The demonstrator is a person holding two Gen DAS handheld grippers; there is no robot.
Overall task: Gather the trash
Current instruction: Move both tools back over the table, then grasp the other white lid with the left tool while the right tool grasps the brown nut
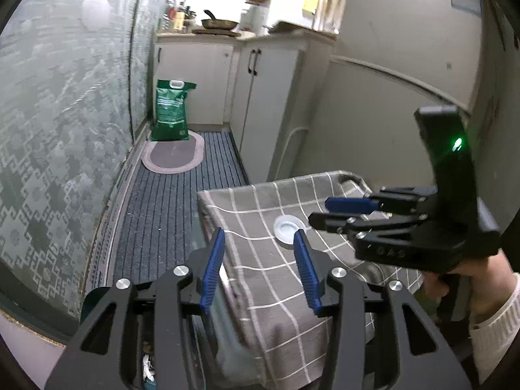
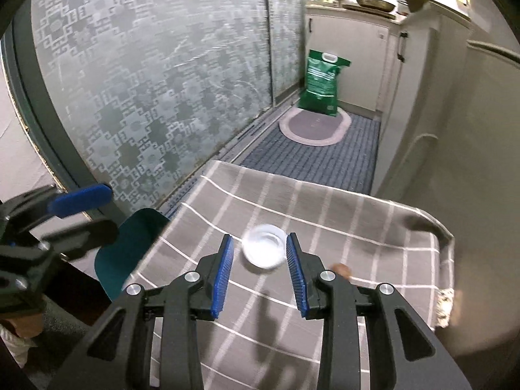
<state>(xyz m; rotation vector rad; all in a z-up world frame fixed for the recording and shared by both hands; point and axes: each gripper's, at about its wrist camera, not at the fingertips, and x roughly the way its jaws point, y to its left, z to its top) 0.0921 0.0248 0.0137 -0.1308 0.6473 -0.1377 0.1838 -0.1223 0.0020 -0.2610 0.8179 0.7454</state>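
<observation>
A small white plastic cup [image 1: 287, 227] [image 2: 264, 252] lies on the grey checked tablecloth [image 1: 260, 279] [image 2: 325, 208]. My right gripper [image 2: 259, 240] [image 1: 318, 212] hovers over the cloth, open. The cup sits just beyond its blue fingertips, and the pads do not press on it. My left gripper [image 1: 260, 235] [image 2: 97, 211] is off the table's left edge, open, with nothing between its blue pads. Under it stands a bin [image 1: 146, 357] with scraps inside and a raised teal lid [image 2: 130, 247] [image 1: 94, 295]. A small brown bit [image 2: 341, 268] lies on the cloth by the right finger.
A frosted patterned sliding door [image 1: 65, 130] runs along the left. A fridge [image 1: 406, 65] and white cabinets [image 1: 266, 97] close the right side. On the striped floor mat [image 1: 169, 201] beyond the table are an oval rug [image 1: 174, 156] and a green sack [image 1: 170, 110].
</observation>
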